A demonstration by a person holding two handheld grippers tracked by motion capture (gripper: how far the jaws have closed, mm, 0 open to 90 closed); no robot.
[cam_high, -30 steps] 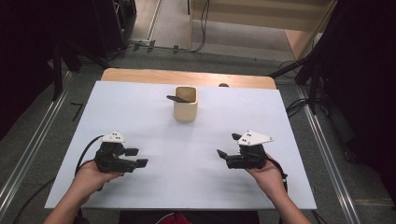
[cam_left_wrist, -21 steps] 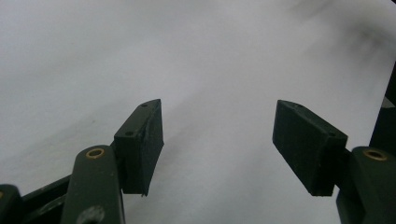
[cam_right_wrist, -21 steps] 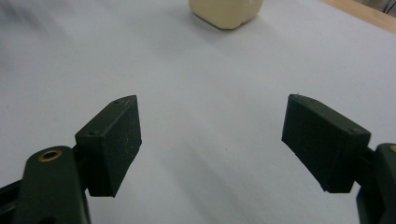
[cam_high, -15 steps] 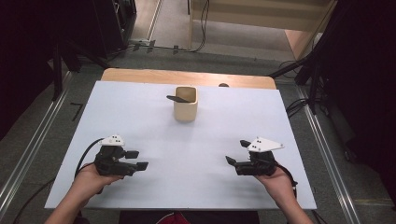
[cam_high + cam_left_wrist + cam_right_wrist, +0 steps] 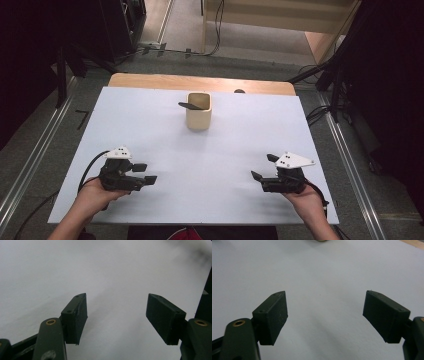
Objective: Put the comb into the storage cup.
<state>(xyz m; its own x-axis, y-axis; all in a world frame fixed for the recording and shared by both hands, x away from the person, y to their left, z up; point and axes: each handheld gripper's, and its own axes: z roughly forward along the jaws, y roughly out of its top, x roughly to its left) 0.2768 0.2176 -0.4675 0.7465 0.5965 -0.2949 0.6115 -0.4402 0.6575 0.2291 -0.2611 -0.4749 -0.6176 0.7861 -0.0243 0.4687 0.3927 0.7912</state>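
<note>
A beige square cup stands upright at the far middle of the white table, with a black flat piece sticking out of its mouth to the left. My left gripper rests low at the near left, held by a hand, jaws apart and nothing between them. In the left gripper view its fingers frame bare white surface. My right gripper sits at the near right, open and empty as well. In the right gripper view its fingers stand wide over the white top, and the cup's base peeks in at the top edge.
A strip of wooden board runs along the table's far edge, with a small dark round thing on it. Metal rails flank both sides of the table. Cables lie on the floor to the right.
My right gripper has drawn back toward the near right corner and a little outward. My left gripper has shifted slightly nearer. The cup has stayed put.
</note>
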